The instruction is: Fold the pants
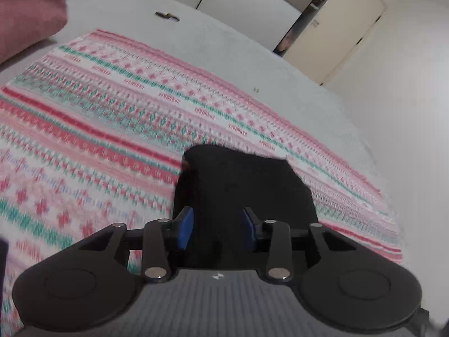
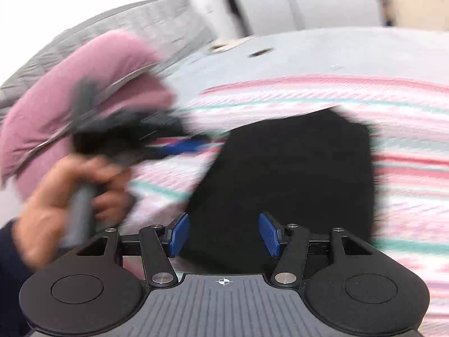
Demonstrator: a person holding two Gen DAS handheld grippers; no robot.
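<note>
The black pants (image 2: pixel 291 179) lie folded into a compact rectangle on a pink, white and green patterned blanket (image 2: pixel 407 168). My right gripper (image 2: pixel 224 233) hovers open just in front of the pants, its blue pads apart and holding nothing. My left gripper (image 1: pixel 217 230) is also open above the near edge of the pants (image 1: pixel 241 188), nothing between its pads. In the right wrist view the left gripper (image 2: pixel 179 147) shows blurred at the left, held by a hand (image 2: pixel 64 185), beside the pants' left edge.
The blanket (image 1: pixel 98 129) covers a grey bed (image 1: pixel 252 56). A pink pillow (image 2: pixel 78 92) lies at the left with a grey quilted one behind it. A small dark object (image 1: pixel 167 15) lies on the bed far back. Closet doors (image 1: pixel 252 2) and a wall stand beyond.
</note>
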